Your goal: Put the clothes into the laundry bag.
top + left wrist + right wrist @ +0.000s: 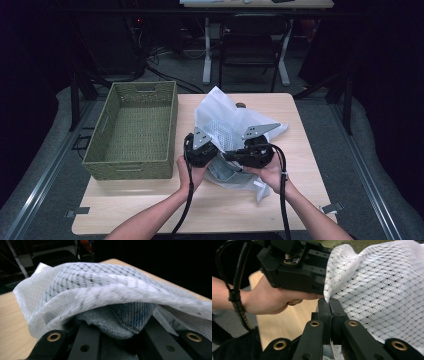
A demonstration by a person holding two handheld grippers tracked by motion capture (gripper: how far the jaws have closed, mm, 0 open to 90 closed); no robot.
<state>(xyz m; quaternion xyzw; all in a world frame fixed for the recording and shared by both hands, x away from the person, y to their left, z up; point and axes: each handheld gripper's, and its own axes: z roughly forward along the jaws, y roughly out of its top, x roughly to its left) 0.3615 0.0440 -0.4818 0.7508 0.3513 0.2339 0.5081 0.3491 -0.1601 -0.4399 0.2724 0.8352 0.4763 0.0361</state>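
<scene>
Denim (117, 317) sits between your left gripper's (117, 340) parted jaws; your right gripper (329, 307) pinches the mesh bag (382, 290) near the desk's (300, 150) middle.

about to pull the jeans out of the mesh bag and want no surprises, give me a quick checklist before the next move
1. Right gripper has the mesh bag: ok, its fingers are pressed together on the bag's edge.
2. Left gripper is at the jeans: ok, denim sits between its open fingers, though they are not closed on it.
3. Bag mouth is open toward the left gripper: ok, mesh arches over the denim in the left gripper view.
4. Denim is free of the mesh inside: cannot tell, hidden.
5. Basket is ready at the left: ok, nothing shows inside it.
6. Cables are not caught on the bag: cannot tell.
</scene>
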